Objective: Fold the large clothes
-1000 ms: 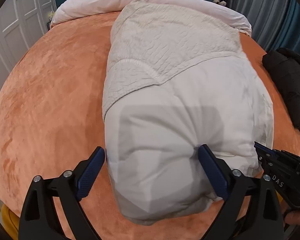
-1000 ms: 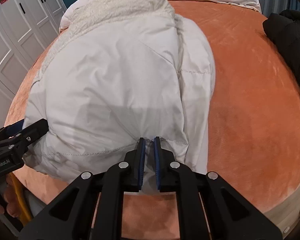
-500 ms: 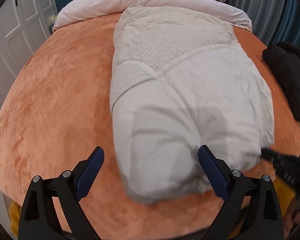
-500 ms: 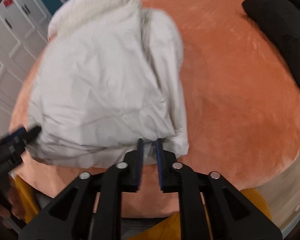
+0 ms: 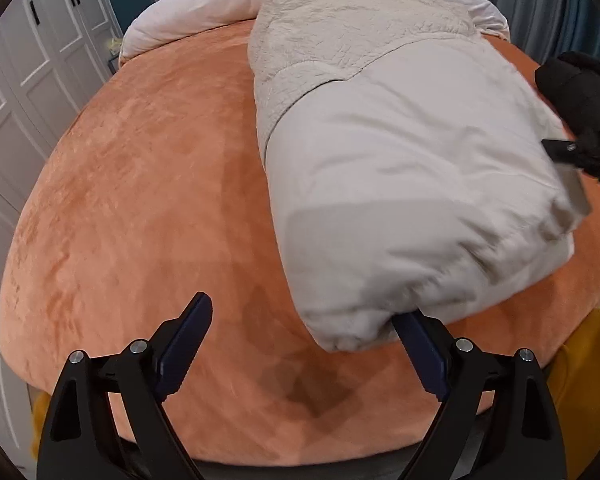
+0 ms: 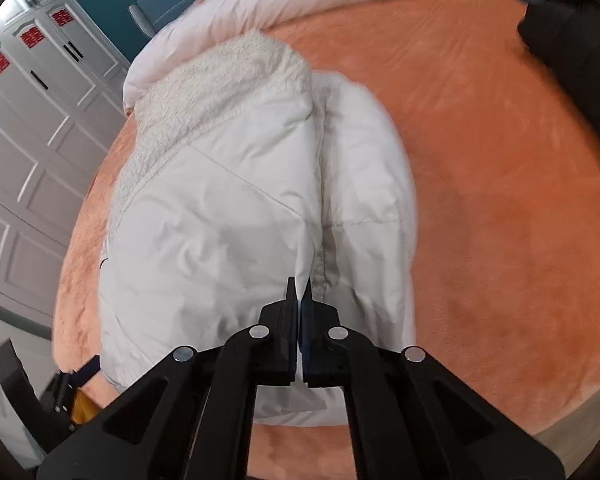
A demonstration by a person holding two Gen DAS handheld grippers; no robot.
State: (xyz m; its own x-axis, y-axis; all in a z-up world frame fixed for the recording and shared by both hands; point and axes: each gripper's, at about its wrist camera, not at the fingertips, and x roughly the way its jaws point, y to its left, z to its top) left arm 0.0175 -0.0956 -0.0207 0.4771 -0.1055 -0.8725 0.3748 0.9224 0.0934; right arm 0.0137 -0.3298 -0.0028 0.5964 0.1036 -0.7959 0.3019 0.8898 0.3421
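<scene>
While the right gripper (image 6: 299, 294) pinches the near hem of the white jacket (image 6: 228, 216), the left gripper (image 5: 300, 344) is closing, still wide, one finger under its corner; bare orange bed (image 5: 140, 200) lies either side.

A bed (image 5: 148, 208) covered in orange plush carries a folded white coat (image 5: 400, 184) near its front edge, a pale duvet (image 5: 204, 8) along the far edge, and dark clothing (image 5: 580, 92) at the right edge.
</scene>
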